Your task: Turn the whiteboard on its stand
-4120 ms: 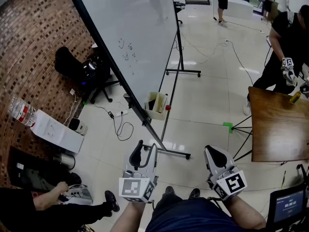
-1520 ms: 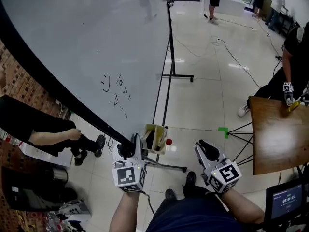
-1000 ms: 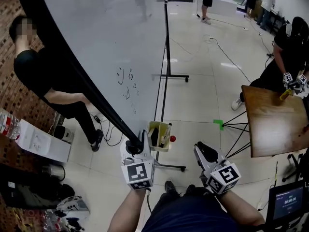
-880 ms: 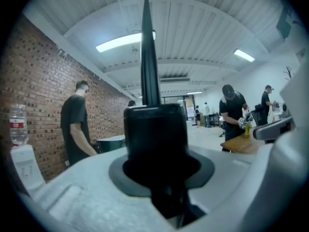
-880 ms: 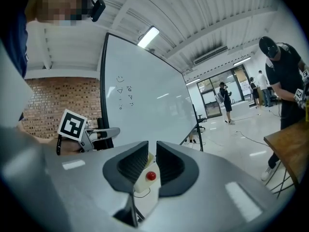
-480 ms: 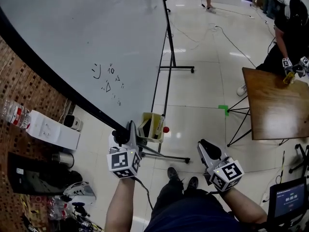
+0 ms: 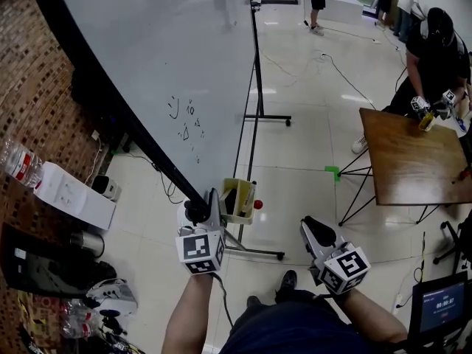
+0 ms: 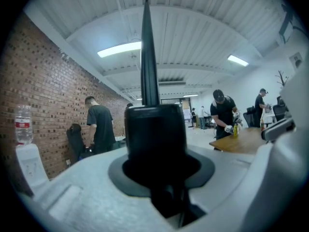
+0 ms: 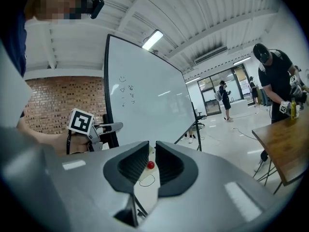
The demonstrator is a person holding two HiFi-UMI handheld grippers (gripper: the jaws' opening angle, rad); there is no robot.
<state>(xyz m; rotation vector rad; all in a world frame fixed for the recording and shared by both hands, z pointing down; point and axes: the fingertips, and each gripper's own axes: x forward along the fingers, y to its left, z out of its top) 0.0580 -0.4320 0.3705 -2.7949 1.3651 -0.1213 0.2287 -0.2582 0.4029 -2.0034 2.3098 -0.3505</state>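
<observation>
The whiteboard (image 7: 169,57) leans steeply on its stand, and the left gripper (image 7: 207,208) is clamped shut on the black frame at its near lower corner. The right gripper (image 7: 313,229) hangs well to the right of that corner. Its jaws have just been closing a little to a narrow gap, with nothing between them. The likeliest failure, I judge, is a slip: one gripper pinches a thin, smooth frame edge, so a quick pull could let the whiteboard swing back on its pivot. Tilting further could also spill the pens from the yellow pen tray (image 7: 237,200) hanging at the whiteboard's lower edge, just beside the gripped corner. A sideways tug might drag or rock the stand's foot (image 7: 256,251), which lies under that corner close to the person's shoes. On the whiteboard's far side, the swinging edge could catch the cables (image 7: 167,188) on the floor. The handwritten marks (image 7: 186,120) low on the whiteboard look like a smile-like curve, "10", a small triangle and some scribbles. The red label on the water bottle (image 7: 18,162), left of the whiteboard, is illegible.
</observation>
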